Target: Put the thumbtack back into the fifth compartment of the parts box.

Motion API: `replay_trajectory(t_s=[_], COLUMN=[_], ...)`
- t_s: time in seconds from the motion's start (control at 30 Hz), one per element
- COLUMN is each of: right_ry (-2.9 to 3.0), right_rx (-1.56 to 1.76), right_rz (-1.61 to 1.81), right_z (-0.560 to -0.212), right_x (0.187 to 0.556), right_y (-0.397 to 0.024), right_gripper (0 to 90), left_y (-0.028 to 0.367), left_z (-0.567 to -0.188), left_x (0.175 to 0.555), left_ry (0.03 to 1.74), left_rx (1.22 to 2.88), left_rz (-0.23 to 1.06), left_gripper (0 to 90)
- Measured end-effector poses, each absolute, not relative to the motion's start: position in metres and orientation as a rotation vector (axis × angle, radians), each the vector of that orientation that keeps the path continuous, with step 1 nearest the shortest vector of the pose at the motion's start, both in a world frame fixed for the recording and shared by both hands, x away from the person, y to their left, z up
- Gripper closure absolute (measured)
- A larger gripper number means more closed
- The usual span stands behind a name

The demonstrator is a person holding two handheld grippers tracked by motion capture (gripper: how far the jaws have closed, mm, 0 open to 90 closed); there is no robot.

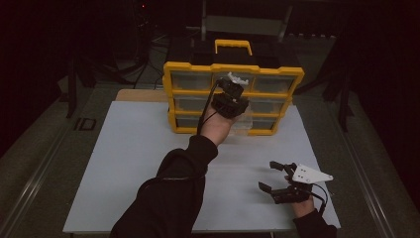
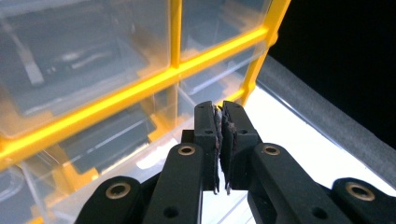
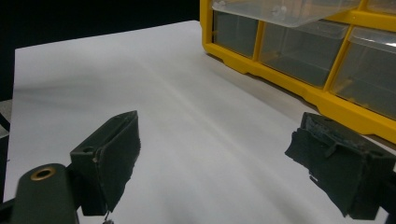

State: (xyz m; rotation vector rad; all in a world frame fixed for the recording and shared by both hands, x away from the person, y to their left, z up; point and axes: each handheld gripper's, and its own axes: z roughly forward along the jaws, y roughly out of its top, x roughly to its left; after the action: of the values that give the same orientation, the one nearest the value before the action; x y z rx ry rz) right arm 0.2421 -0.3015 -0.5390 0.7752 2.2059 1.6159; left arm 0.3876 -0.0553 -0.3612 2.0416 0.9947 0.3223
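Your right tool (image 1: 275, 180) is the thing nearest to the camera in the high view, low over the near right part of the bench (image 1: 129, 163). Its two black jaws stand wide apart with nothing between them, and the right gripper view shows their dark pads (image 3: 122, 154) as rough and worn at the edges. On its top sits a pale grey three-cornered plate.

You hold your left tool (image 1: 236, 87) farther away, raised in front of the yellow drawer cabinet (image 1: 233, 69), near the middle of its front. Its jaws are closed on each other and hold nothing; in the left gripper view the two pads (image 2: 216, 140) meet, with small frayed bits along the seam.

That cabinet stands at the far side of the bench, a little right of the middle. It is a boxy frame of glossy yellow plastic with a yellow handle (image 1: 233, 45) on the top, and it holds rows of clear plastic drawers. One clear drawer (image 3: 285, 11) is drawn out of the frame, just below your left hand. Through the clear fronts you see dark flat shapes inside some drawers, but what they are you cannot tell.

A smooth, matt white sheet covers the bench.
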Motion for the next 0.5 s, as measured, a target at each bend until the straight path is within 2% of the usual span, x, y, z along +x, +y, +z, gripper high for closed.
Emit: replay_trajectory(t_s=[0.2, 0.5], right_ry=[2.207, 2.209], right_rx=[0.774, 0.775], right_rz=[1.616, 1.617], right_z=[-0.54, -0.539], right_x=[0.242, 0.242], right_y=[-0.302, -0.302], right_gripper=[13.6, 13.6], left_y=[-0.058, -0.064], left_z=[-0.373, -0.387], left_x=[0.395, 0.401], left_ry=[1.064, 1.059], left_rx=[2.12, 2.21], left_rz=[0.31, 0.263], left_gripper=[84.4, 84.4])
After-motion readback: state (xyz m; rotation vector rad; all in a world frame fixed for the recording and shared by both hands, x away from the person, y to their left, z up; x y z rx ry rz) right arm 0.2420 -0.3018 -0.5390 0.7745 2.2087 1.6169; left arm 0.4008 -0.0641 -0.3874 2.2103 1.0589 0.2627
